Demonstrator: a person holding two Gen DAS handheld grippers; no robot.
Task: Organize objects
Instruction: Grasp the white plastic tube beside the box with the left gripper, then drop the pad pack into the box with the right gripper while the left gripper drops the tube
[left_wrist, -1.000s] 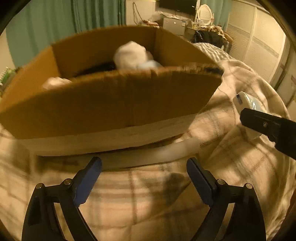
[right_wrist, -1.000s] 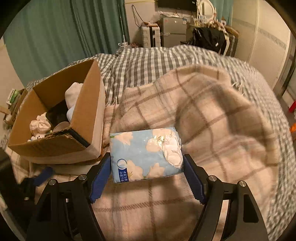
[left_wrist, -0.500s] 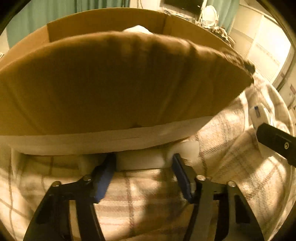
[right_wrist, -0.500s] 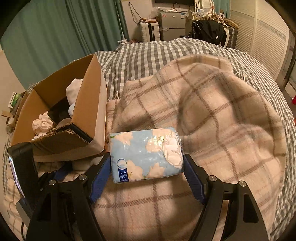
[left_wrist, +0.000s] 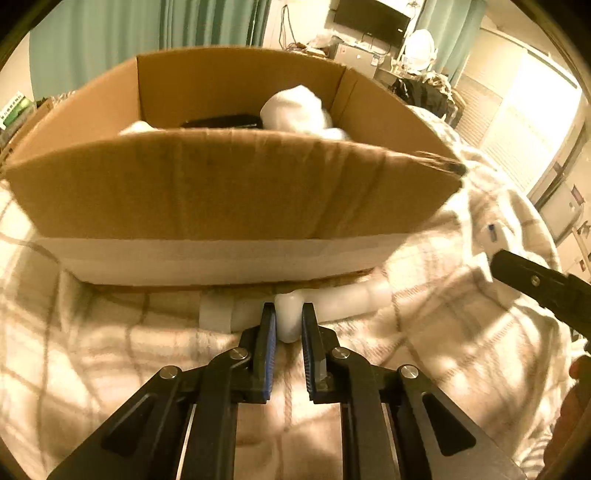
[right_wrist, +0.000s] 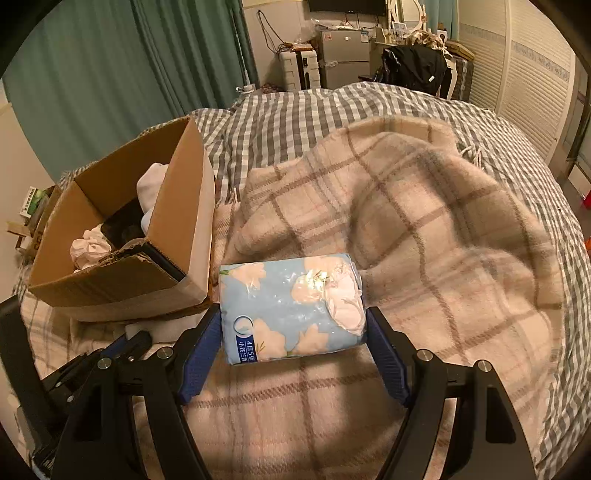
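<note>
Fingers of the left gripper (left_wrist: 289, 322) have just narrowed onto the soft white tube-like roll (left_wrist: 291, 314) under the brown cardboard box (left_wrist: 236, 192) at 12 o'clock — pickup begun | right gripper (right_wrist: 293, 349) holds blue floral tissue pack (right_wrist: 290, 308) | both things boxward next, likely.

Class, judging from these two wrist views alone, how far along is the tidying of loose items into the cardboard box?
Done: white cloths and a dark item lie in the cardboard box. In hand: the left gripper pinches a white soft item beside the box; the right gripper brackets the floral tissue pack. Left: boxing both.
</note>
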